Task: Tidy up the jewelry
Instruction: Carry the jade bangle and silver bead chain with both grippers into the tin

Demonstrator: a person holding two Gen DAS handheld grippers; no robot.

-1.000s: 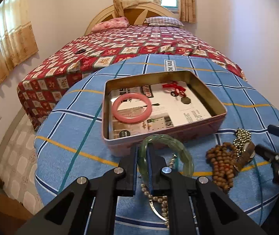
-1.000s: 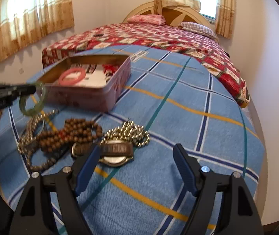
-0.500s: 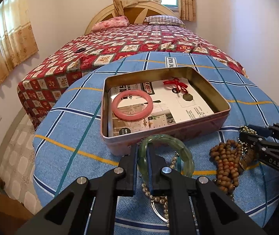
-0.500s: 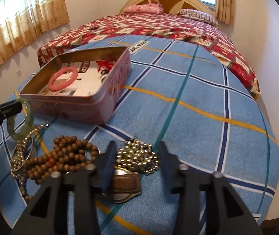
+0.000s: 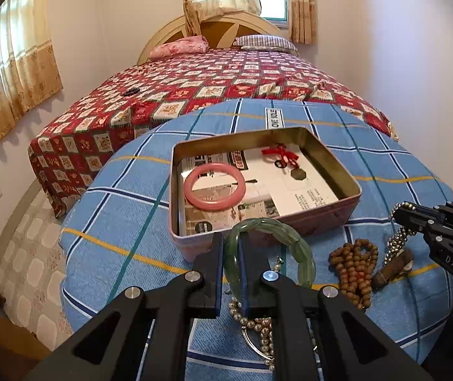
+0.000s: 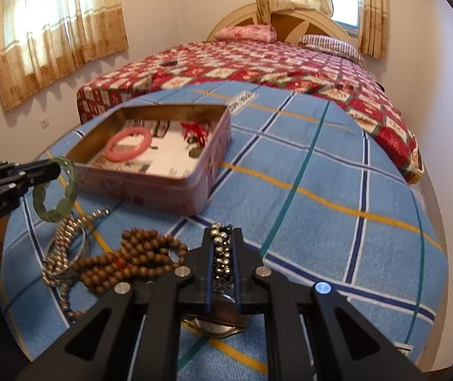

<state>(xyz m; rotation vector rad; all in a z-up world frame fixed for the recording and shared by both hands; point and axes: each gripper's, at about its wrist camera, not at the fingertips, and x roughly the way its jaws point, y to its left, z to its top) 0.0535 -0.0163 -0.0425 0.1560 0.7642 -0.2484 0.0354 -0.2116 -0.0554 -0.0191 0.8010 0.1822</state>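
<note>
Two pieces are already placed inside the open pink rectangular tin: a pink round bangle and a red-tasselled pendant. A green jade bangle is pinched by the left gripper just before the tin; a silver bead chain has just been closed on by the right gripper. A brown wooden bead string and pearl strand are left beside the tin.

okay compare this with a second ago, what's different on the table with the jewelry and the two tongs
The right tongs have just been closing, from wide open over the pile, and now pinch the metal bead chain, its beads between the pads. The left tongs hold the green bangle as before. The tin, pink bangle, red-cord charm and brown bead string lie where they were.
</note>
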